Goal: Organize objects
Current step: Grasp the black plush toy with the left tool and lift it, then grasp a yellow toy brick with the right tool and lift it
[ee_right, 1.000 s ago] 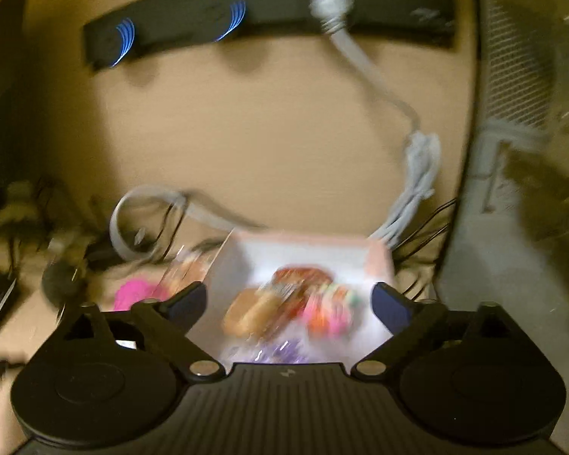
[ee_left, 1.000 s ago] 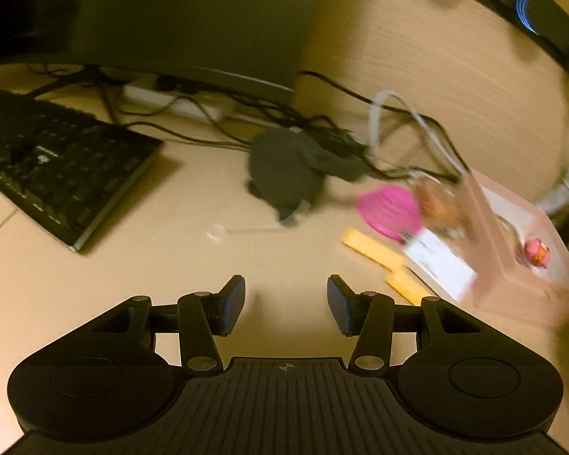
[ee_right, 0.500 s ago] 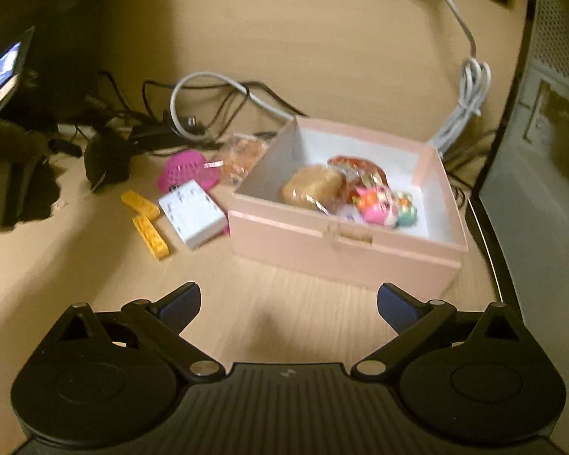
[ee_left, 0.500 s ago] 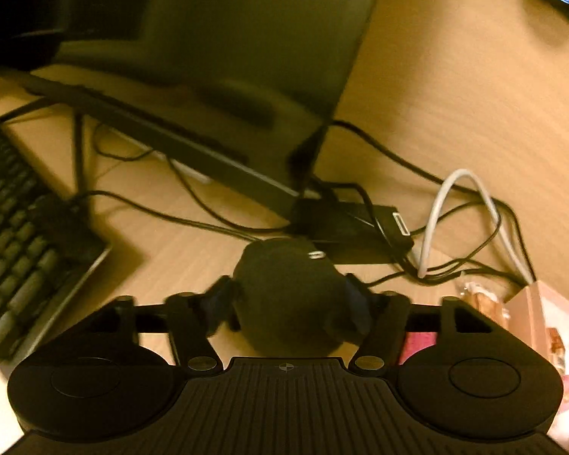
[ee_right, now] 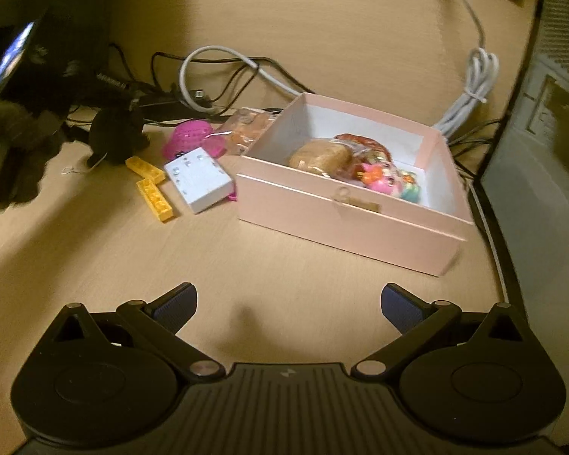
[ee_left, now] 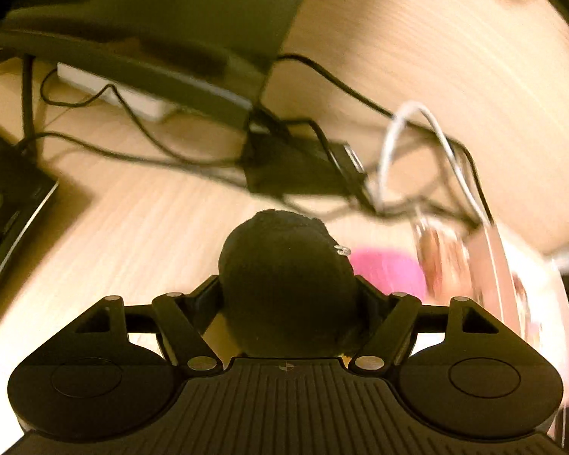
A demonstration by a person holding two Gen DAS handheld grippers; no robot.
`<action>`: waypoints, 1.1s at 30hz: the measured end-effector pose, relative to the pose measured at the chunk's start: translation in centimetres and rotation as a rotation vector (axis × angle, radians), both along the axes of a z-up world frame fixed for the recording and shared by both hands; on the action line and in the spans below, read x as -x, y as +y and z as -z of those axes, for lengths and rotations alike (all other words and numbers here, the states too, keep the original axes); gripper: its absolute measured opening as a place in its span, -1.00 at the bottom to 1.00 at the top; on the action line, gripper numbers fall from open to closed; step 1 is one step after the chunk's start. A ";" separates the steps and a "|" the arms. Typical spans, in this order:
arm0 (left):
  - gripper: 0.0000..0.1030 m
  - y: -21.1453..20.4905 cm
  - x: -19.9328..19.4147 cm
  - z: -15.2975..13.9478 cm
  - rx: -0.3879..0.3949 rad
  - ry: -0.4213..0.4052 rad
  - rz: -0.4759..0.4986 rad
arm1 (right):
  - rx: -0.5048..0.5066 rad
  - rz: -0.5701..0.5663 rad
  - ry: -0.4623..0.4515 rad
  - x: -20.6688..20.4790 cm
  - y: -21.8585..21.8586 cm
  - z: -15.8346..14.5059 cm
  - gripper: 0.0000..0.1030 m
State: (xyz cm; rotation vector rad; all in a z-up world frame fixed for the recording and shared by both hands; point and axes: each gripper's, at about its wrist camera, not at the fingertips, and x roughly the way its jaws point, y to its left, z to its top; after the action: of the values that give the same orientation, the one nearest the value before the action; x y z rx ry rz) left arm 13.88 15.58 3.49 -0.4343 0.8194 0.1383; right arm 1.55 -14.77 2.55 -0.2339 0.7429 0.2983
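My left gripper (ee_left: 288,295) is shut on a round black plush ball (ee_left: 284,280), which fills the gap between its fingers; it shows in the right wrist view (ee_right: 113,132) too. A pink open box (ee_right: 345,220) holds a bun and colourful small toys. Left of the box lie a pink disc (ee_right: 191,138), a wrapped snack (ee_right: 246,131), a white block (ee_right: 199,178) and two yellow bricks (ee_right: 151,185). My right gripper (ee_right: 288,307) is open and empty over bare desk in front of the box.
A monitor (ee_left: 170,11) and its base stand at the back, with black cables (ee_left: 292,167) and a white cable loop (ee_left: 417,144). A keyboard (ee_left: 7,197) lies at the left. A computer case (ee_right: 550,151) stands right of the box.
My left gripper closed on the black plush ball and is moving with it; the view is blurred. My right gripper drew back from the box and stays open.
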 end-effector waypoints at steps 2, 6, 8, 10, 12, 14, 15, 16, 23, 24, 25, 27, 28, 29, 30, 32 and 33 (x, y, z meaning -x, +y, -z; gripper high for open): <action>0.51 -0.9 2.2 -0.3 -0.025 0.007 0.059 | -0.001 -0.025 0.002 -0.2 0.9 0.1 1.00; 0.49 -2.2 7.7 -1.3 -0.052 -0.016 0.131 | -0.025 -0.076 0.024 -1.3 3.6 0.7 1.00; 0.49 -2.7 10.2 -1.6 -0.079 -0.015 0.139 | -0.051 -0.103 0.048 -2.3 5.3 1.2 1.00; 0.48 -2.6 12.1 -1.8 -0.085 -0.022 0.135 | -0.077 -0.119 0.068 -3.3 7.0 1.7 1.00; 0.48 -2.2 13.7 -1.9 -0.070 -0.016 0.126 | -0.093 -0.115 0.082 -4.7 8.8 2.2 1.00; 0.48 -1.5 14.7 -1.8 -0.049 -0.009 0.114 | -0.095 -0.111 0.088 -5.9 10.4 2.6 1.00; 0.47 -1.1 15.1 -1.8 -0.042 -0.007 0.108 | -0.091 -0.104 0.089 -6.5 11.2 2.8 1.00; 0.47 -0.6 15.6 -1.8 -0.036 -0.008 0.096 | -0.087 -0.097 0.087 -7.1 11.8 3.0 1.00; 0.47 3.0 17.6 -2.0 0.027 -0.021 0.003 | -0.078 -0.087 0.057 -9.6 14.4 3.6 0.62; 0.47 3.3 17.7 -2.0 0.032 -0.021 -0.006 | -0.084 -0.114 0.062 -9.5 14.6 3.4 0.34; 0.47 3.5 17.8 -1.9 0.035 -0.020 -0.012 | -0.087 -0.134 0.069 -9.4 14.9 3.2 0.19; 0.47 3.8 17.9 -1.8 0.043 -0.014 -0.019 | -0.070 -0.174 0.074 -8.8 15.4 2.9 -0.38; 0.47 3.8 17.9 -1.7 0.047 -0.012 -0.021 | -0.060 -0.193 0.074 -8.3 15.6 2.8 -0.47; 0.47 3.8 17.9 -1.7 0.053 -0.011 -0.019 | -0.048 -0.209 0.069 -7.8 15.7 2.7 -0.56; 0.47 3.7 17.8 -1.6 0.058 -0.010 -0.016 | -0.035 -0.225 0.061 -7.2 15.8 2.7 -0.61; 0.47 3.2 17.6 -1.6 0.067 -0.011 -0.007 | -0.021 -0.249 0.051 -6.0 15.5 2.7 -0.65; 0.48 3.0 17.4 -1.5 0.072 -0.012 -0.002 | -0.020 -0.255 0.052 -5.5 15.2 2.7 -0.65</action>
State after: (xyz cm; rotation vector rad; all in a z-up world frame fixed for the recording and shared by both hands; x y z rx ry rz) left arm -3.51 18.55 5.03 -0.5036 0.8141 0.1076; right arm 7.07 0.47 -0.18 -0.3038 0.7614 0.5554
